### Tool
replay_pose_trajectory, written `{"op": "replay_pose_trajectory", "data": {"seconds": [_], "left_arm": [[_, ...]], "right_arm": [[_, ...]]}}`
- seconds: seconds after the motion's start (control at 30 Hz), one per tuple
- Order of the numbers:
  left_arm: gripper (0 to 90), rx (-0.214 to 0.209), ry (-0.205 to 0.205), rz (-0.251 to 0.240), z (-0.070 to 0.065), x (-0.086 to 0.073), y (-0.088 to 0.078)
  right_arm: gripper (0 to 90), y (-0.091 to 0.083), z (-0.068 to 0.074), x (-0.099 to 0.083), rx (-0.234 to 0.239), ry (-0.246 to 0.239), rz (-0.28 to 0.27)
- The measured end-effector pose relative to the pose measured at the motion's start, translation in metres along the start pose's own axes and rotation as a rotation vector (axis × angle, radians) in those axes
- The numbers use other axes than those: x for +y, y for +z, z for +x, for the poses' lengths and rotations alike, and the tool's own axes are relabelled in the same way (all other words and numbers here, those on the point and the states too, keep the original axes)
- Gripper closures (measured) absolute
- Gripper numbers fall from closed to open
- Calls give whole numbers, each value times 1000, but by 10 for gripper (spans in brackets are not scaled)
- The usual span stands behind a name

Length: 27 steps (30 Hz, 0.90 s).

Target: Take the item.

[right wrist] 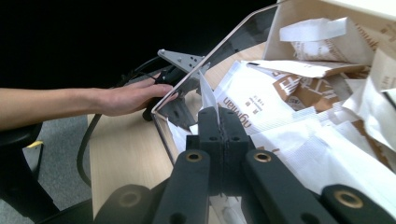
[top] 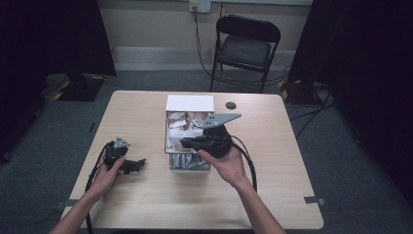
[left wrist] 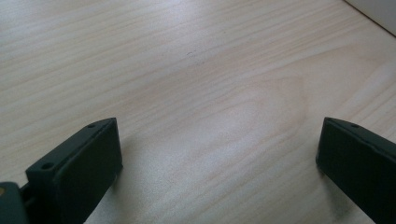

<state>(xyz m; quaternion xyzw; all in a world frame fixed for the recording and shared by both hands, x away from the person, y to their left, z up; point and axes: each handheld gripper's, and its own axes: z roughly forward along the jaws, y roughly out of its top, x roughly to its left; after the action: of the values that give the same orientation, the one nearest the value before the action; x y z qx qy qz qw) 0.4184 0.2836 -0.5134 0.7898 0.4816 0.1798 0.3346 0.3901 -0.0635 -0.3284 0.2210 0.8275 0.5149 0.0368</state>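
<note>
White sachet (right wrist: 205,95): your right gripper (right wrist: 218,122) is pinching its edge with closed fingers over the clear box (top: 171,146) mid-tabletop; a thin hold is risking slippage. Left gripper (left wrist: 219,154) is idling wide.

Right gripper (right wrist: 218,122) pinching white sachet (right wrist: 207,95)

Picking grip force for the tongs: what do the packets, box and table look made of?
Packets: thin paper, matte white and brown, creased and crumpled; the right tongs pinch one flat.
Box: seemingly clear rigid plastic, glossy, see-through wall with a reflective edge.
Table: pale wood or wood-look laminate, smooth, with visible grain and soft sheen.
</note>
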Motion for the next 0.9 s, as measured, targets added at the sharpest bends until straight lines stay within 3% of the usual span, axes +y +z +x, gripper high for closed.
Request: {"op": "replay_pose_trajectory", "data": {"seconds": [0.9], "left_arm": [[0, 2, 8, 4, 1, 0, 0]], "right_arm": [[900, -20, -6, 5, -32, 34, -92]]}}
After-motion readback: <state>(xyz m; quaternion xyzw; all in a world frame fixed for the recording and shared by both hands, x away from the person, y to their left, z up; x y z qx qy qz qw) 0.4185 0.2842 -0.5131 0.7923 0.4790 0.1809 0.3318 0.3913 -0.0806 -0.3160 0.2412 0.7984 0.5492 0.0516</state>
